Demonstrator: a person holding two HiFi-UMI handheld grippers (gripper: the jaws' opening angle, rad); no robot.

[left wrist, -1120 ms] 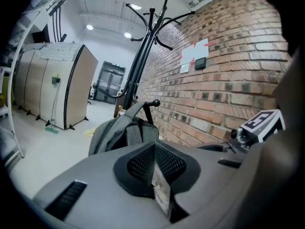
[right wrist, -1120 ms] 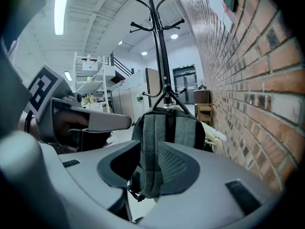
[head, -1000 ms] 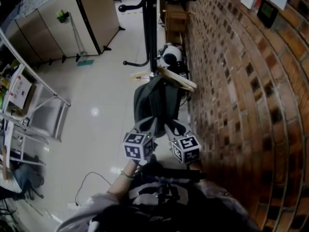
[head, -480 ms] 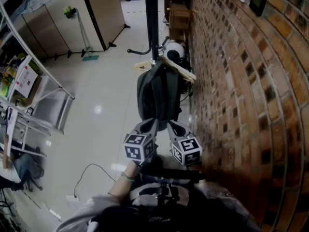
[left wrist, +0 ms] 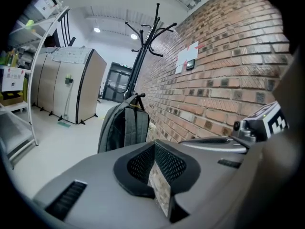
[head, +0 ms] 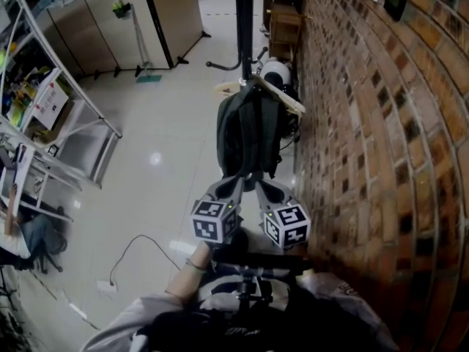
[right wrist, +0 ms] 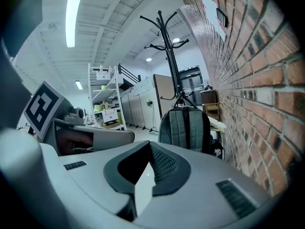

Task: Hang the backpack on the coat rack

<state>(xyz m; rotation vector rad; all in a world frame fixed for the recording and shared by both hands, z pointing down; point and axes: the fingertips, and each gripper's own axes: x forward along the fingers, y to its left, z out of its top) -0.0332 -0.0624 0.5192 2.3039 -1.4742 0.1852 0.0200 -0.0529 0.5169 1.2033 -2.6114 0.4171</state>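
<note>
The grey backpack (head: 248, 134) hangs by its top loop from a low peg of the black coat rack (head: 245, 20), close to the brick wall. My left gripper (head: 234, 186) and right gripper (head: 261, 188) sit side by side just below it in the head view, both shut and holding nothing. Neither touches the bag. In the left gripper view the backpack (left wrist: 125, 128) hangs ahead under the coat rack (left wrist: 145, 46), beyond the closed left gripper (left wrist: 159, 187). The right gripper view shows the backpack (right wrist: 185, 128) straight ahead past the closed right gripper (right wrist: 143, 187).
A brick wall (head: 366, 160) runs along the right. A white round object (head: 277, 72) and a wooden chair (head: 284, 24) stand behind the rack's base. A metal shelf unit (head: 58, 145) is at the left, cabinets (head: 110, 20) at the back, a cable (head: 132, 259) on the floor.
Both grippers have drawn back from the backpack's lower end. The backpack stays hanging on the rack and sits farther from them in the picture.
</note>
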